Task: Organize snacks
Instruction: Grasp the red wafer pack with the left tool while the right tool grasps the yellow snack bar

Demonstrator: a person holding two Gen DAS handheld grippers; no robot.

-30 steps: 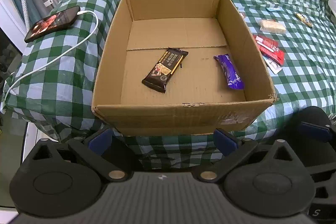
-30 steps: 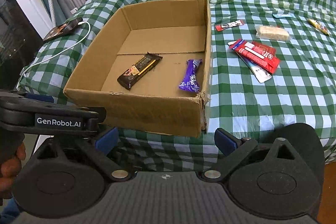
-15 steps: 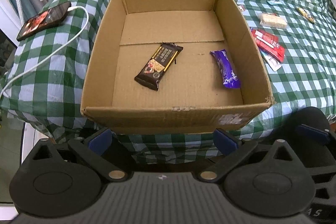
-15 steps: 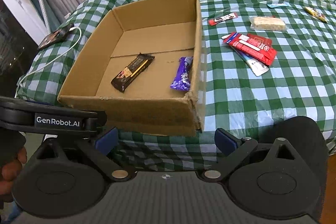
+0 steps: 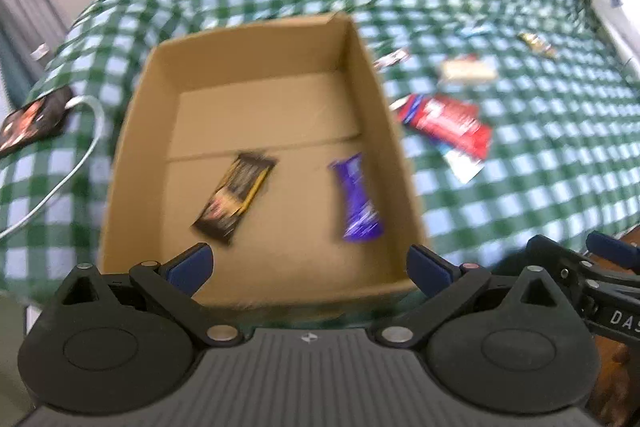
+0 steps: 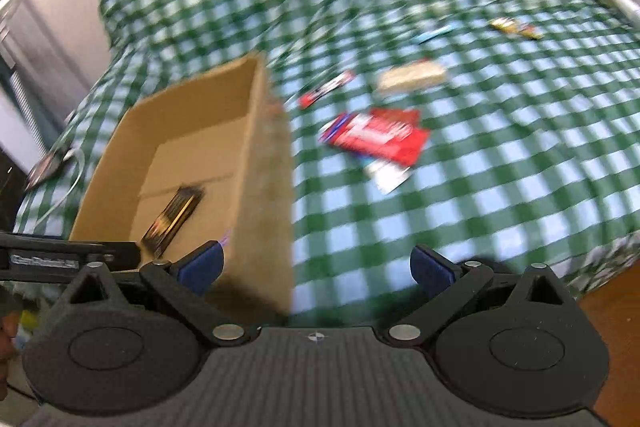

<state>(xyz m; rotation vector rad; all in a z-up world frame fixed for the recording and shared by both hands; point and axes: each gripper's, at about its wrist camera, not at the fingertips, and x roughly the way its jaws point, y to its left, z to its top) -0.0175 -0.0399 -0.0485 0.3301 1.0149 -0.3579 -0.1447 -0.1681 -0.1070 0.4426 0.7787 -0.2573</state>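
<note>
An open cardboard box point(image 5: 132, 131) point(image 6: 268, 163) sits on the green checked cloth. Inside lie a dark bar point(image 5: 234, 195) point(image 6: 172, 215) and a purple bar point(image 5: 358, 203). To the box's right on the cloth are red packets point(image 5: 448, 123) point(image 6: 380, 135), a pale bar point(image 5: 466, 71) point(image 6: 412, 77), a thin red stick point(image 6: 328, 89) and a small yellow wrapper point(image 5: 536, 43) point(image 6: 514, 27). My left gripper point(image 5: 310, 265) is open over the box's near edge, holding nothing. My right gripper point(image 6: 316, 265) is open, empty, beside the box's near right corner. Both views are blurred.
A phone point(image 5: 34, 115) with a white cable point(image 5: 76, 155) lies left of the box. A small blue wrapper point(image 6: 434, 35) lies far back. The bed's near right edge drops to a brown floor point(image 6: 616, 303). The right gripper's body point(image 5: 592, 279) shows low right in the left view.
Both grippers have moved forward and swung right, blurring the views. The box now looms closer and further left. Both stay open and empty; the snacks have not shifted.
</note>
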